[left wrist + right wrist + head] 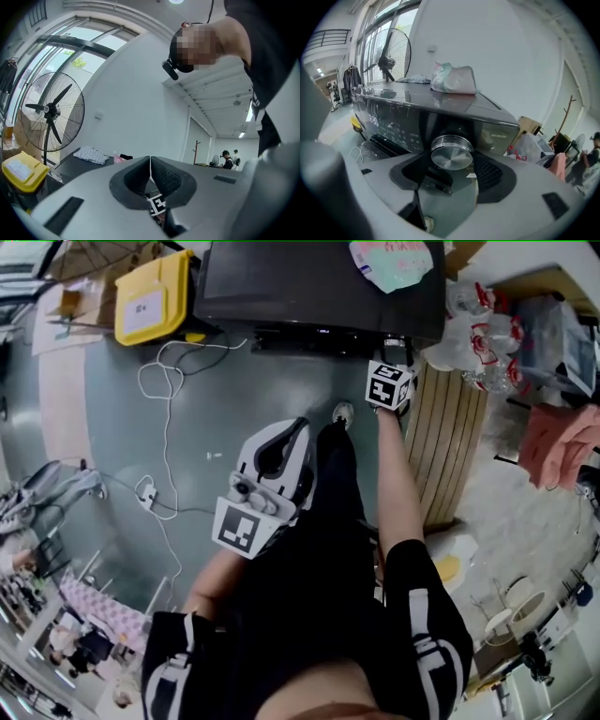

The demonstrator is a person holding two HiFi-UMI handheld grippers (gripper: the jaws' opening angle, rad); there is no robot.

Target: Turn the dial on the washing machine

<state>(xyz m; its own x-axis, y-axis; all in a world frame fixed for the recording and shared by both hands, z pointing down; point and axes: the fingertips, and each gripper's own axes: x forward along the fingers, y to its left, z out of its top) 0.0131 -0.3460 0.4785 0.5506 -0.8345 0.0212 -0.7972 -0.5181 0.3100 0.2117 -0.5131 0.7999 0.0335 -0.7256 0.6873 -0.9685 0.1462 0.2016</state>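
While the right hand-held gripper (452, 164) points down at the front of the washing machine (393, 117), its jaws stand spread wide with the round silver dial (451, 152) between them. The left pad is clear of the dial and the right pad just beside it, so nothing is pinched. The dial sits on the machine's dark control panel, below the top on which a crumpled bag (454, 78) lies. The left hand-held gripper (150, 161) is near the person's body, its jaws pressed together on nothing, facing a standing fan (49, 112).
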